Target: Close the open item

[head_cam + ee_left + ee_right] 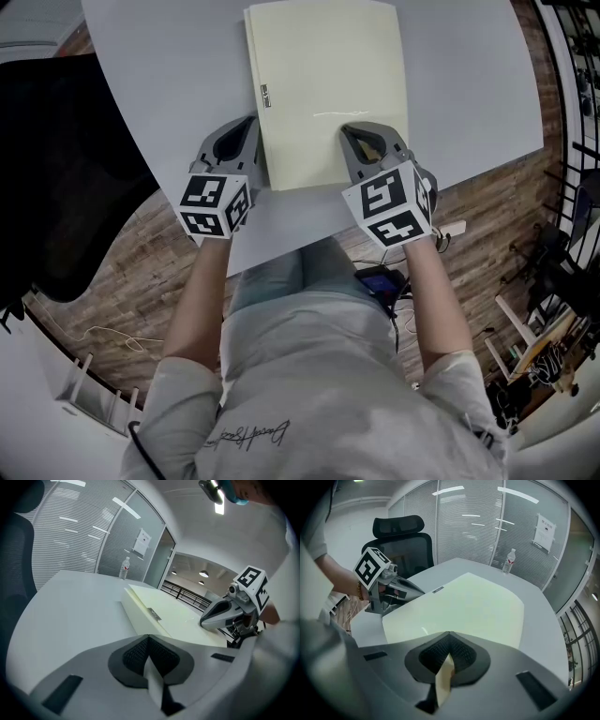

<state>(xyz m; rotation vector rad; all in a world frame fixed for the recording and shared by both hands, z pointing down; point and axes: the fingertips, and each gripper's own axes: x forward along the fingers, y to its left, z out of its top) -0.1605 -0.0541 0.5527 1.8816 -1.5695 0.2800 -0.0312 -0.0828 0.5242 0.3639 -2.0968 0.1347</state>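
A: Shirt (309, 394) and two forearms (202, 300) sit nearest. What lies past them?

B: Both tools, low at the near edge of the table (159, 66). The left gripper (246, 127) rests just beside the left edge of the folder (323, 84); whether it touches, I can't tell. The right gripper (354, 133) lies on the cover (328, 47), near its front right corner.

A: And the jaws?

B: Narrow on both. In the left gripper view the pads (133, 656) meet at their tips, with only a grey sliver in the slit. The right gripper view shows the same, but the sliver is cream. I take that for the cover seen through the gap, not something pinched.

A: Where does the folder stand?

B: Flat on the table in front of the person, cover down and edges lined up. No view shows a raised flap or page.

A: So it's done?

B: It looks closed, by my reading. At most a press to seat the cover is left, then both tools come away
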